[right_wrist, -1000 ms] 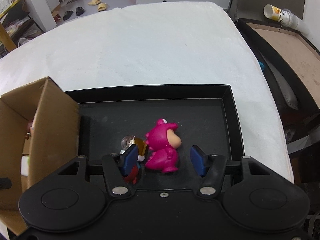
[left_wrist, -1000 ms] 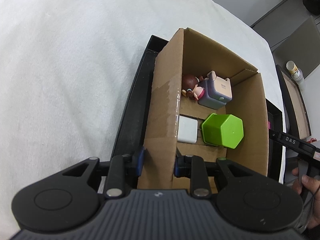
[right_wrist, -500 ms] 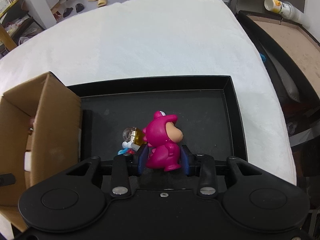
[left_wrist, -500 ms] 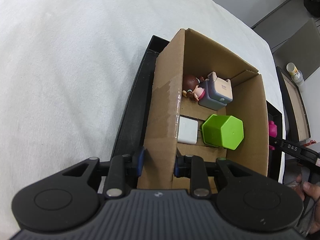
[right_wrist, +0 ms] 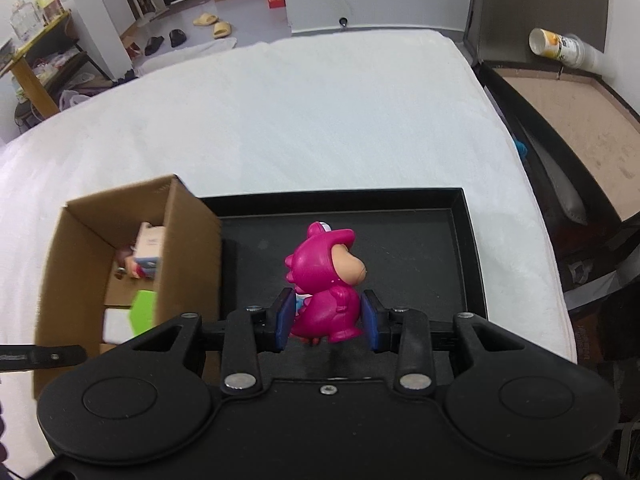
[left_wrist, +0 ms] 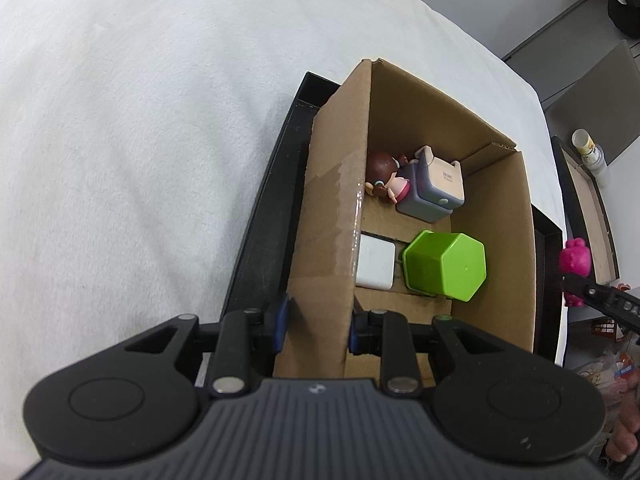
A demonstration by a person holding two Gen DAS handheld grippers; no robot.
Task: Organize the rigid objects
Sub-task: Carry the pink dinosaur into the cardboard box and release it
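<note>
Flanking pink figurine (right_wrist: 326,288), cardboard box (right_wrist: 188,256); black tray (right_wrist: 470,256)

Between the right tool's blue pads (right_wrist: 285,319) sits a magenta figure (right_wrist: 326,280) with a tan face. Left of it, a brown cardboard box (right_wrist: 188,256) holds a lime-green hexagonal cup (left_wrist: 446,266) and a white block (left_wrist: 375,261).

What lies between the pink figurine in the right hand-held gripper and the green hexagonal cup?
The right-hand wall of the brown cardboard box separates the pink figurine from the green hexagonal cup, as the right wrist view shows.
</note>
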